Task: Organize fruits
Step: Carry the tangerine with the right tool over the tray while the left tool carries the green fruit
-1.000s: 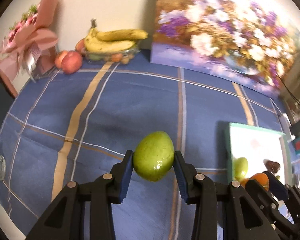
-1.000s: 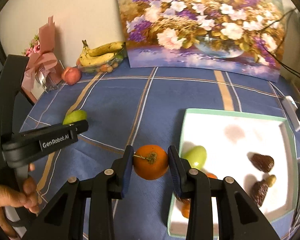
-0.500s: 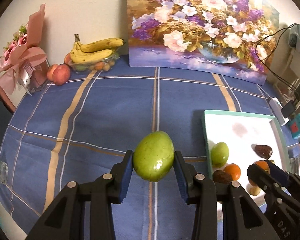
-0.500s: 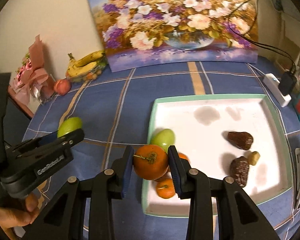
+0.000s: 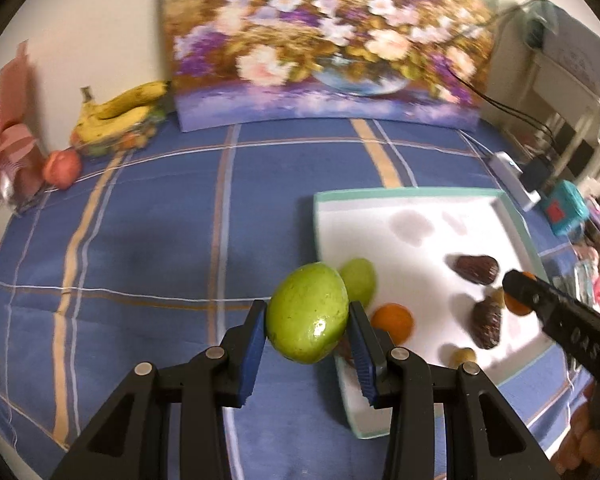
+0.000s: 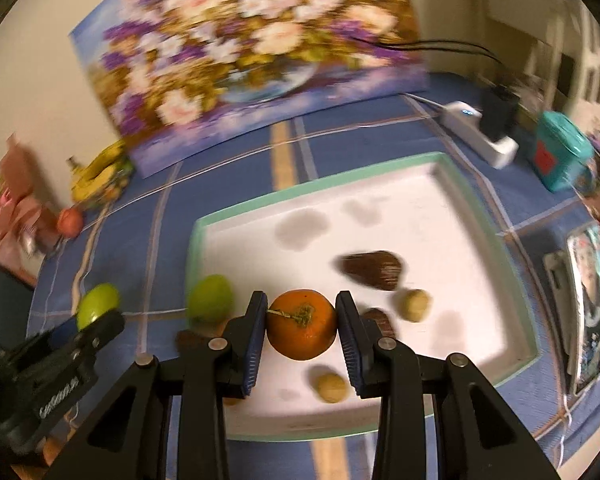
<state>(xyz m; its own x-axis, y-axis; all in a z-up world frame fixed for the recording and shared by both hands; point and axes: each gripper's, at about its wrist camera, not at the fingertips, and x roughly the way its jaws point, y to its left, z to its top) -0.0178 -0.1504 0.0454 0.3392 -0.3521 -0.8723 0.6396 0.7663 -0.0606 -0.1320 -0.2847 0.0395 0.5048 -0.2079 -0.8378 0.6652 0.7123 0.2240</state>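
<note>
Inside white tray (image 6: pixel 452 200) — green fruit (image 6: pixel 211 298), dates, nuts, both fingers gripping mango (image 5: pixel 308 312), orange (image 6: pixel 302 324).

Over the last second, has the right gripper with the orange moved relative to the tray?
Yes. The right gripper, shut on the orange, has moved rightward and forward, from the blue cloth to over the tray.

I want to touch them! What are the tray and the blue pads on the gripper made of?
The tray looks like hard plastic or coated board: smooth matte white floor, thin mint-green rim; I can't tell which. The pads on the right gripper look like rubber: dull blue with fine ridges, pressed against the orange.
</note>
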